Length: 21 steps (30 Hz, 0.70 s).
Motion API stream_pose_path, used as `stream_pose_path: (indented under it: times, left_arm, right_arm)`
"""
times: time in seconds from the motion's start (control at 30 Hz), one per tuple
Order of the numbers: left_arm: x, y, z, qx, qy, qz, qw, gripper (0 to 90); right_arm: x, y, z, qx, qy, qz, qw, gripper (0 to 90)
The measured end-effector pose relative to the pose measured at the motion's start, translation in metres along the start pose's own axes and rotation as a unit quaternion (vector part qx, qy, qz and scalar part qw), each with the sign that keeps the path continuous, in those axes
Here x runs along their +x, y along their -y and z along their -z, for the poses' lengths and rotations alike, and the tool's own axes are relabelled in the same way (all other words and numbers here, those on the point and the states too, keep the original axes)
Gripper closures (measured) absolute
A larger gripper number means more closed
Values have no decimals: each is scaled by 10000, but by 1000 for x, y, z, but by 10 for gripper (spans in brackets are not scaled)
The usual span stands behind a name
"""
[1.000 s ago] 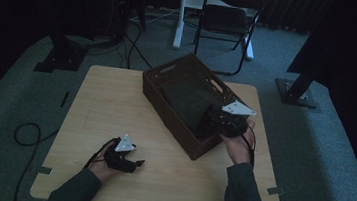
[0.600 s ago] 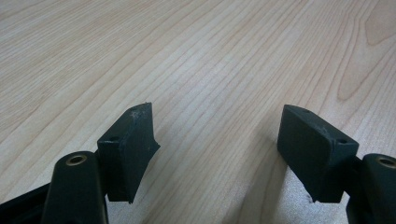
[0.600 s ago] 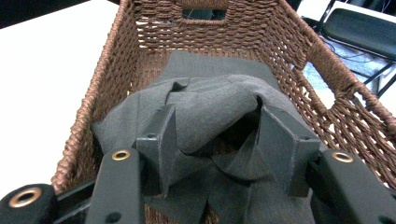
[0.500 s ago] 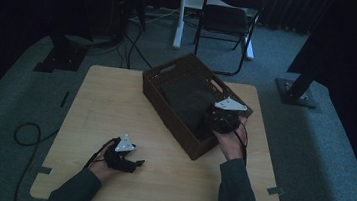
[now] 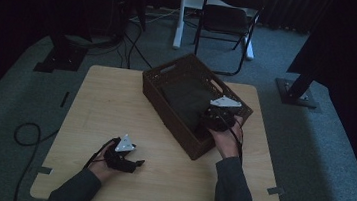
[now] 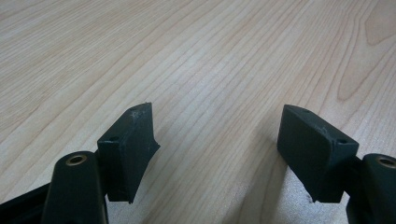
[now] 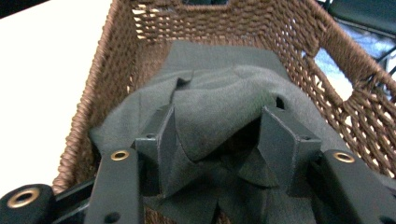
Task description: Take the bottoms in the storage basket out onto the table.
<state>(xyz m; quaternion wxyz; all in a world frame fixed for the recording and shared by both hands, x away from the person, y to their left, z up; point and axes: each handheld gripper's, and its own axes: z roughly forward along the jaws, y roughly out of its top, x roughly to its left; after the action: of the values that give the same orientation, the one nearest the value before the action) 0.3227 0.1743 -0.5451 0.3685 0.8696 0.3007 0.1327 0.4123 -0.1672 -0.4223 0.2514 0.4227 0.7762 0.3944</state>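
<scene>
A dark grey cloth (image 7: 219, 107) lies inside a brown woven basket (image 5: 166, 106). The basket sits on the far right part of a light wooden table (image 5: 106, 103). The right gripper (image 7: 217, 135) reaches down into the near end of the basket. A bunched fold of the cloth sits between its two black fingers (image 7: 163, 135), and both fingers press on that fold. The left gripper (image 6: 217, 140) rests near the front left of the table, well apart from the basket. Its fingers (image 6: 133, 144) are spread apart with bare wood between them. A dark chair (image 5: 225, 20) stands on the floor beyond the table.
</scene>
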Motion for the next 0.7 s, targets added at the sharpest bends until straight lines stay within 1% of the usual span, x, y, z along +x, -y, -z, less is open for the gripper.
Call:
stream_pose_path:
  times: [0.07,0.13,0.27,0.4,0.43,0.53,0.57,0.7]
  left_arm:
    - [0,0,0,1,0,0,10000,280]
    - [0,0,0,1,0,-1,10000,280]
    - [0,0,0,1,-1,-2,10000,280]
    - [0,0,0,0,-7,-9,10000,280]
    - [0,0,0,1,-6,-10,10000,279]
    - [0,0,0,1,-6,-9,10000,279]
    - [0,0,0,1,-4,-5,10000,279]
    - [0,0,0,9,-2,-10,10000,279]
  right_arm:
    - [-1,0,-3,76,24,-47,10000,453]
    - [-2,0,-4,92,43,-123,9999,442]
    - [-3,-5,-8,175,105,-261,9995,420]
    - [-3,-8,-10,212,101,-326,9992,418]
    - [-1,-11,-13,257,80,-370,9990,397]
    - [0,-14,-17,321,64,-453,9984,381]
    - [0,-15,-19,349,68,-506,9981,379]
    - [-4,-18,-24,421,-27,-887,9952,367]
